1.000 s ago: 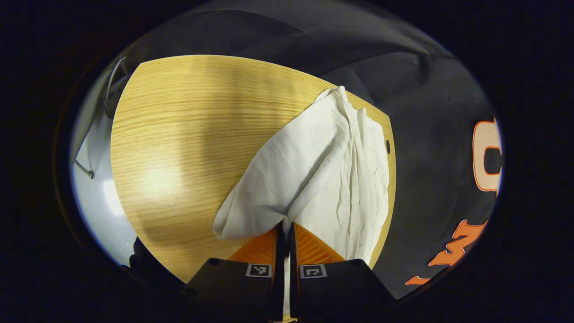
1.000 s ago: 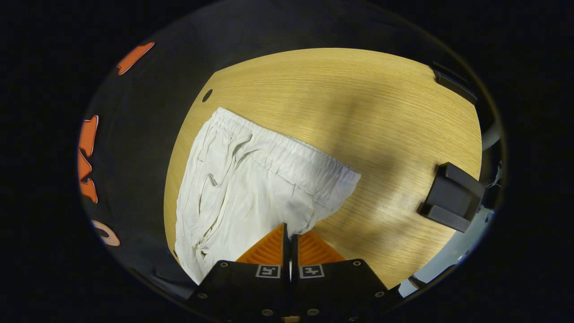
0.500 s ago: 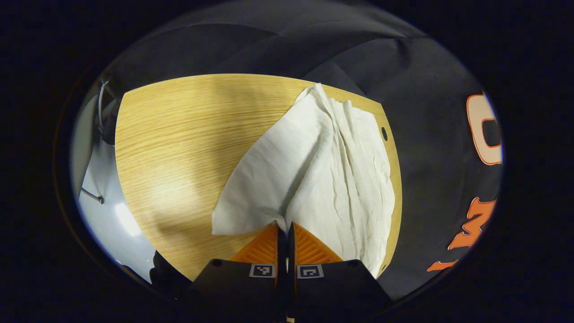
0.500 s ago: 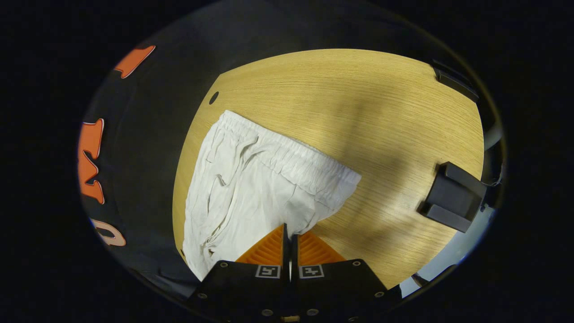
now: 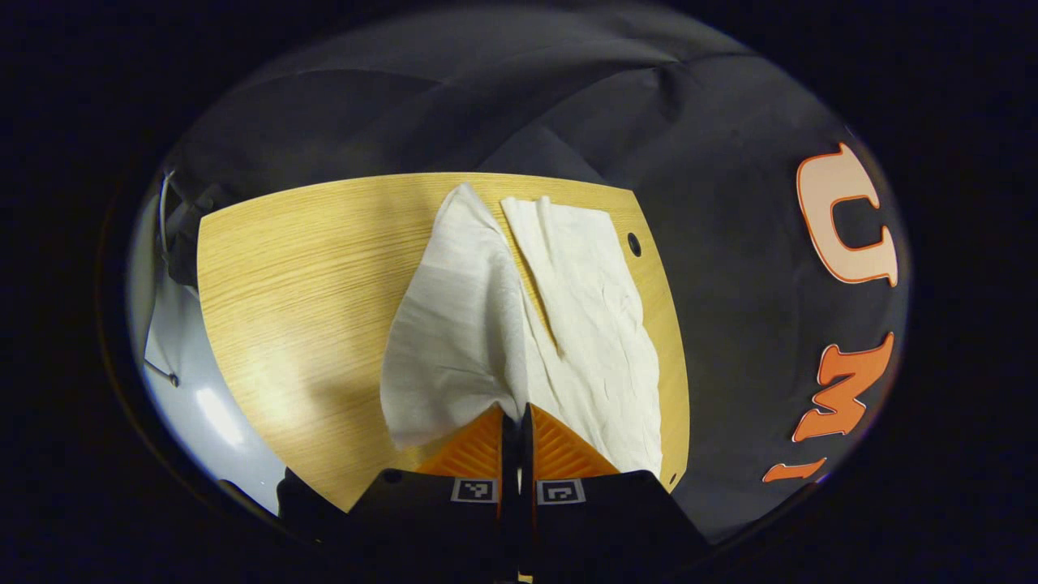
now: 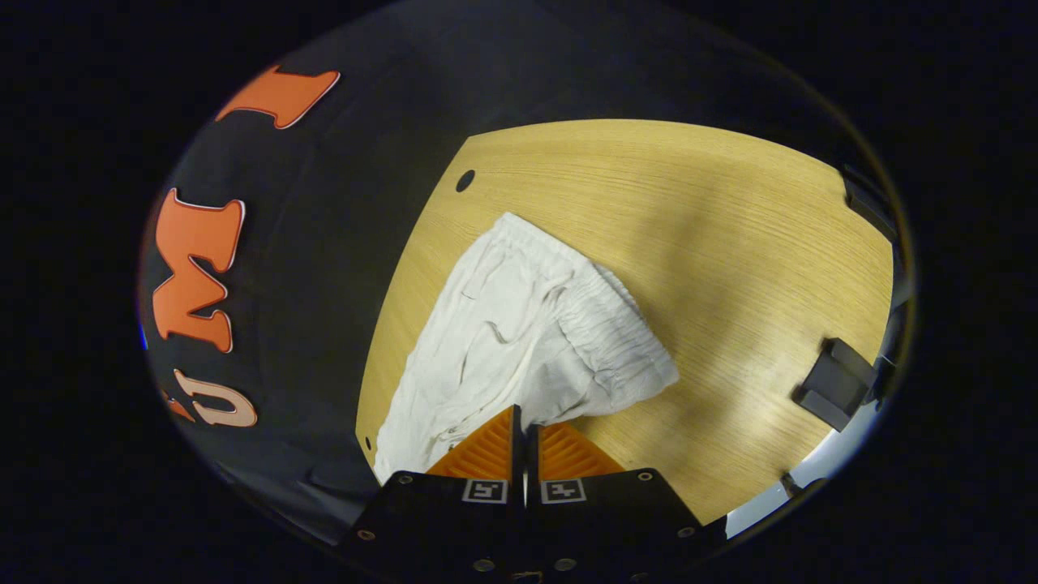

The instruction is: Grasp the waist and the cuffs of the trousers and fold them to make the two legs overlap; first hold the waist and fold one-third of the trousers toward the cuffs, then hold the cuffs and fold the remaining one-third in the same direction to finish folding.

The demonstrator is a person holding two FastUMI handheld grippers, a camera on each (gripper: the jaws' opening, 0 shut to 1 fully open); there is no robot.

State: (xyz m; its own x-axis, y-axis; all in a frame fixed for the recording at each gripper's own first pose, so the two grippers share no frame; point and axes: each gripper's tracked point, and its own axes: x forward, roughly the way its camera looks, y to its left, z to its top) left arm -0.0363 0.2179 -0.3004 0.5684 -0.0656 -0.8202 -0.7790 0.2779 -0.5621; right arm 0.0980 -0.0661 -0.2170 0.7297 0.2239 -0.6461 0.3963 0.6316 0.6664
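White trousers [image 5: 592, 324] lie on the wooden table [image 5: 308, 276] along its edge by the booth wall. In the left gripper view one flat part rests on the wood, and a raised fold [image 5: 450, 324] of cloth stands beside it, running up from my left gripper [image 5: 511, 415], which is shut on its near edge. In the right gripper view the trousers' [image 6: 503, 324] gathered elastic waistband [image 6: 604, 312] runs across the far end, bunched and partly lifted. My right gripper [image 6: 523, 415] is shut on the cloth just below that waistband.
A black block-shaped object [image 6: 835, 381] sits at the table's right edge in the right gripper view. Small round holes [image 5: 634, 243] [image 6: 465, 180] mark the table corners near the wall. Bare wood [image 6: 730, 243] spreads beside the trousers. A pale floor [image 5: 186, 381] shows past the table's left edge.
Both grippers stayed shut and carried the cloth toward the wall side. The raised fold now stands steeper beside the flat part, and the waistband has bunched narrower.
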